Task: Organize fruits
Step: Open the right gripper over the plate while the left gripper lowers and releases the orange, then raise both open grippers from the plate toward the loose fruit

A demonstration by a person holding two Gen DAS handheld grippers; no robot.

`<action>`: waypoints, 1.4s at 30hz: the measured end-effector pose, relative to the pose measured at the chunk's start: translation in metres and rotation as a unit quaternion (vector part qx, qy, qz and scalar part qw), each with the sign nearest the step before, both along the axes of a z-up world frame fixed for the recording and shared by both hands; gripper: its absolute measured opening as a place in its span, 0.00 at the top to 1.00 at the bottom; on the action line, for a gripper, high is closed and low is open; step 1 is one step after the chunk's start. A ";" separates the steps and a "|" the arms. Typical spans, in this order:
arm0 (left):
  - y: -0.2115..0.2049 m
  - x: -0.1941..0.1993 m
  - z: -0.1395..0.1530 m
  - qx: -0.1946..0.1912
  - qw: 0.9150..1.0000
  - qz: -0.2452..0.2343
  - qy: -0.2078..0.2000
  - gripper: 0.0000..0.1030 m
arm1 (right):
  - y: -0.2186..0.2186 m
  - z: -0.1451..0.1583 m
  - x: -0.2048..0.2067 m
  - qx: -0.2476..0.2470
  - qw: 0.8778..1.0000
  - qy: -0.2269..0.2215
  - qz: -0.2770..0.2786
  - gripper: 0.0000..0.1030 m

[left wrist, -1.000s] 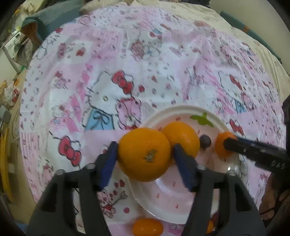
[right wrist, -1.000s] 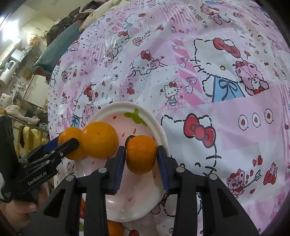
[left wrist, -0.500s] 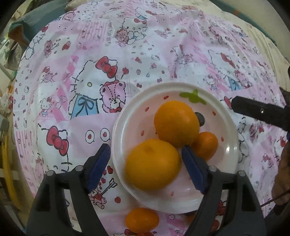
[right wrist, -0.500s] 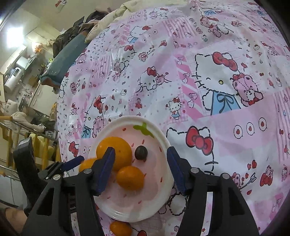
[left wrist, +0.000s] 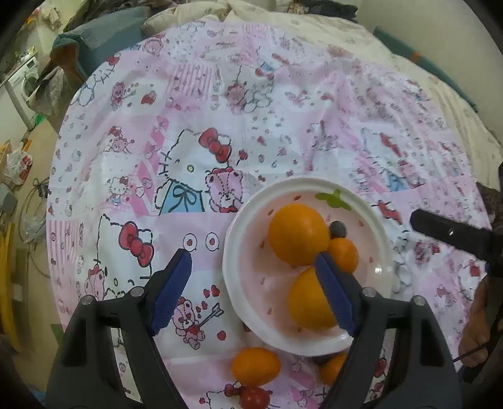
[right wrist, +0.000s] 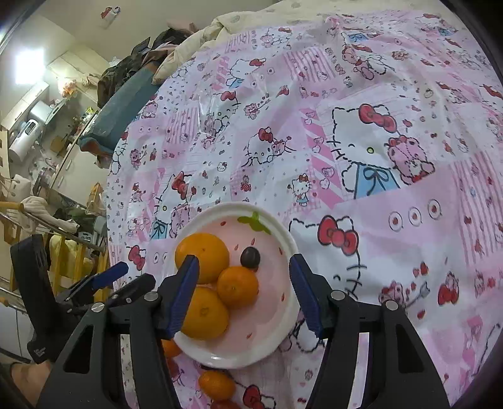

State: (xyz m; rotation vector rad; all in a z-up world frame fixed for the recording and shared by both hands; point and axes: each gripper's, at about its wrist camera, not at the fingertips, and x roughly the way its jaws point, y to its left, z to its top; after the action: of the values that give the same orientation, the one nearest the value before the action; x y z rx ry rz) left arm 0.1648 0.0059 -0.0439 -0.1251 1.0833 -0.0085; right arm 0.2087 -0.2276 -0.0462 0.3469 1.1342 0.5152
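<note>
A white plate (left wrist: pixel 239 239) (right wrist: pixel 284 242) with a pink centre lies on the cartoon-print cloth. It holds two big oranges (left wrist: pixel 297 234) (left wrist: pixel 306 303), a small tangerine (left wrist: pixel 344 253) (right wrist: pixel 237 286) and a dark grape (left wrist: pixel 338 229) (right wrist: pixel 250 257). My left gripper (left wrist: pixel 253 280) hangs open above the plate's left rim, holding nothing; it also shows at the left of the right wrist view (right wrist: pixel 122 280). My right gripper (right wrist: pixel 245 283) stands open above the plate, its pads clear of the tangerine. One of its black fingers (left wrist: pixel 449 234) reaches in from the right.
Loose on the cloth below the plate lie a small orange (left wrist: pixel 256 366) (right wrist: pixel 217 383), another (left wrist: pixel 331 368) half hidden by my finger, and a red fruit (left wrist: pixel 254 398). A blue cushion (right wrist: pixel 125 107) and cream bedding (left wrist: pixel 314 28) border the cloth. A hand (left wrist: pixel 474 333) is at right.
The left gripper let go of the big orange and the right let go of the tangerine; both fruits now rest on the plate. Both grippers opened and rose.
</note>
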 end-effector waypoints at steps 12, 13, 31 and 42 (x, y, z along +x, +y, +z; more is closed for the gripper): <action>0.005 -0.025 0.031 0.010 0.999 0.013 -0.041 0.09 | -0.008 0.026 -0.050 -0.029 0.999 -0.042 -0.012 0.17; 0.004 -0.027 0.033 0.011 0.999 0.012 -0.042 0.09 | -0.009 0.029 -0.054 -0.029 0.998 -0.047 -0.014 0.16; -0.001 -0.097 0.037 -0.004 1.000 0.021 -0.010 0.09 | -0.006 0.028 -0.113 -0.032 0.999 -0.026 0.000 0.16; 0.013 -0.115 0.034 -0.003 0.999 0.052 0.004 0.09 | -0.002 -0.021 -0.113 0.001 0.995 0.095 -0.012 0.16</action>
State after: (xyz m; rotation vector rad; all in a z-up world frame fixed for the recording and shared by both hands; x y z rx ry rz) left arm 0.0499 0.0188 -0.0104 -0.1863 1.0844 0.0816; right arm 0.0953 -0.2298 -0.0677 0.4178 1.3127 0.4697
